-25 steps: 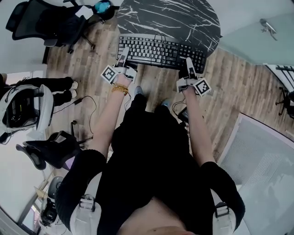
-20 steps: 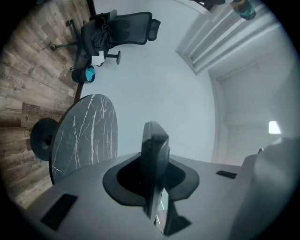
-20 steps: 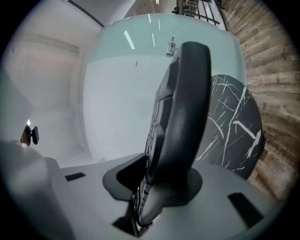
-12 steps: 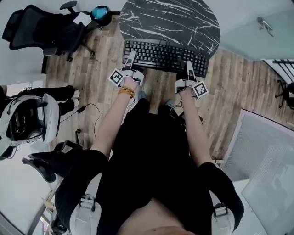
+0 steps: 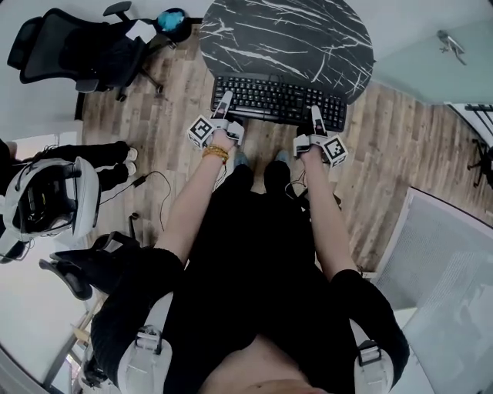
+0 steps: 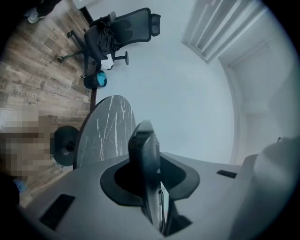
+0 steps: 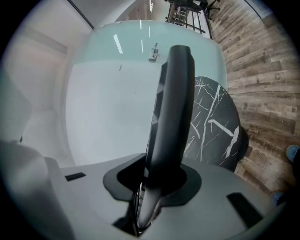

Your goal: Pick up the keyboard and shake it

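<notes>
A black keyboard (image 5: 279,100) hangs in the air over the wooden floor, just in front of the dark marble table (image 5: 285,35). My left gripper (image 5: 223,106) is shut on its left near edge. The right gripper (image 5: 315,118) is shut on its right near edge. In the left gripper view the keyboard (image 6: 144,159) appears edge-on, standing up between the jaws. It also runs edge-on out of the jaws as a dark bar in the right gripper view, where the keyboard (image 7: 173,108) crosses in front of the table (image 7: 213,131).
A black office chair (image 5: 77,46) stands at the far left, with a blue object (image 5: 171,15) beside it. Someone's legs (image 5: 85,150) and a white headset (image 5: 46,196) show at the left. A cable (image 5: 146,181) lies on the floor. A pale panel (image 5: 447,262) fills the right.
The keyboard, held by both grippers, has moved a little to the right and now sits more level across the view. Both grips stay on it.
</notes>
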Motion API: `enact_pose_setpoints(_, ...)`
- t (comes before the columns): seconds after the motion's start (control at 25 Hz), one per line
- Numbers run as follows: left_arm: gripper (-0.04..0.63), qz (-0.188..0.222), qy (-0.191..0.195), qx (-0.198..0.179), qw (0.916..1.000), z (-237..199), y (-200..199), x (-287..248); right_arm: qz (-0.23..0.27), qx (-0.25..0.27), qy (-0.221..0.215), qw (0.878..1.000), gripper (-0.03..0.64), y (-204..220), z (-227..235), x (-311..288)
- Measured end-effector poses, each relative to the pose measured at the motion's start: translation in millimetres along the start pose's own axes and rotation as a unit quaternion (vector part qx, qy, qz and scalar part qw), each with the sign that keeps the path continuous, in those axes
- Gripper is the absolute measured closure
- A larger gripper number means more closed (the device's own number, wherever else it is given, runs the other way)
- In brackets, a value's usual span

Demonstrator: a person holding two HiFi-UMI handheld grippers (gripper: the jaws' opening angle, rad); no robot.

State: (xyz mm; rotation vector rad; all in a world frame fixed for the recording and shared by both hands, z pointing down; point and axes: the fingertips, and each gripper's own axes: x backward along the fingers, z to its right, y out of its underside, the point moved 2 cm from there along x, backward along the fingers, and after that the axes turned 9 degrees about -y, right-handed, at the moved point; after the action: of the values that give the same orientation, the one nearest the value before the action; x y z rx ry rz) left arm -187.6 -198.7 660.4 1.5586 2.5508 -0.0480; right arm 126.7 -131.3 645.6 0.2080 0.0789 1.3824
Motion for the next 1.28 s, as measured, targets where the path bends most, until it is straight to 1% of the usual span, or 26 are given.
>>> enact_pose_setpoints(0.08,0.512,0.014,-0.014,0.006,0.9998,-8.5,1.3,-6.5,0.0,-0.007,0.01,1.0,0.537,-2.7,13.6,-5.2)
enact_pose_setpoints(0.16,0.511,0.024,-0.027,0.009,0.9993,-16.7,1.7,-13.7,0.003,-0.018,0.029,0.999,0.537,-3.9,28.3,-8.6)
enact_pose_setpoints(0.24,0.511,0.026,-0.039,0.005,0.9989,-26.3,3.5,-21.9,0.007,-0.03,0.047,0.998,0.537,-6.4,43.1,-10.5)
enact_pose_setpoints(0.32,0.509,0.024,-0.051,0.0,0.9984,-35.5,5.1,-29.8,0.004,-0.039,0.054,0.998,0.537,-8.5,55.1,-14.2)
enact_pose_setpoints(0.56,0.506,0.024,-0.087,-0.004,0.9959,-59.4,8.7,-45.5,-0.018,-0.041,0.083,0.996,0.534,-13.6,86.7,-25.6)
enact_pose_setpoints(0.84,0.502,0.04,-0.122,0.001,0.9917,-84.4,5.4,-53.9,-0.031,-0.044,0.122,0.991,0.53,-9.0,113.0,-36.2)
enact_pose_setpoints(0.96,0.497,0.03,-0.127,-0.01,0.9914,-86.9,6.8,-58.6,-0.032,-0.048,0.146,0.988,0.526,-8.1,122.6,-33.0)
enact_pose_setpoints(1.08,0.489,0.01,-0.143,-0.028,0.9893,-91.4,9.7,-63.0,-0.043,-0.044,0.167,0.984,0.518,-8.0,131.8,-29.4)
enact_pose_setpoints(1.2,0.491,-0.009,-0.154,-0.042,0.9871,-94.5,11.2,-64.3,-0.062,-0.032,0.172,0.983,0.514,-6.7,134.1,-29.1)
enact_pose_setpoints(1.28,0.489,-0.022,-0.164,-0.057,0.9846,-96.2,12.3,-64.8,-0.071,-0.024,0.177,0.981,0.507,-6.5,135.1,-30.1)
